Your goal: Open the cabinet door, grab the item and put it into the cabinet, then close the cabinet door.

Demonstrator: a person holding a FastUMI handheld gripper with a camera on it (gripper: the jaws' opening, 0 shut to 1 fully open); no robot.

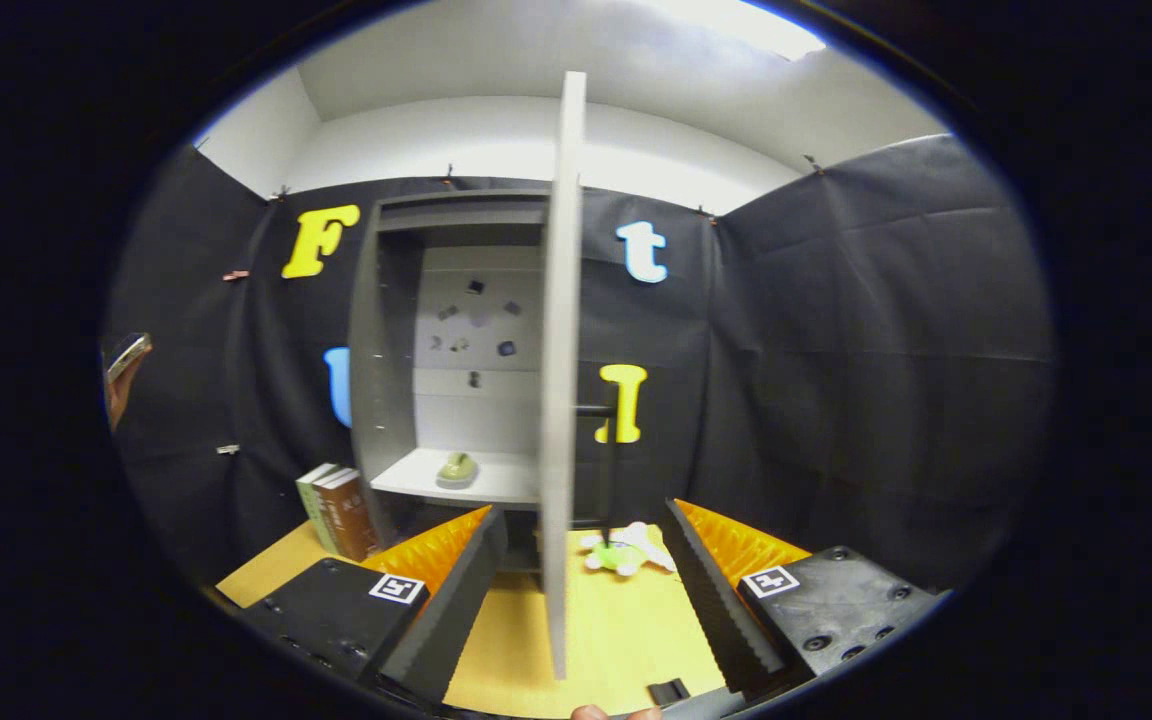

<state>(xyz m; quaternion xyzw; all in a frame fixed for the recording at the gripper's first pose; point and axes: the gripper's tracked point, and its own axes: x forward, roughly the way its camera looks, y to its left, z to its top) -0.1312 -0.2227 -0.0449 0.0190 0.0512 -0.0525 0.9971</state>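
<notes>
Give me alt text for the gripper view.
The cabinet door stands open, edge-on between the open jaws of the gripper. A green item sits on the cabinet shelf; a plush toy lies on the table beyond, books beside the cabinet.

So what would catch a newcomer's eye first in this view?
The tall grey cabinet door stands open, edge-on between the open gripper fingers. Behind it, a small green item sits on the grey cabinet's white shelf; a green and white plush toy lies on the yellow tabletop.
</notes>
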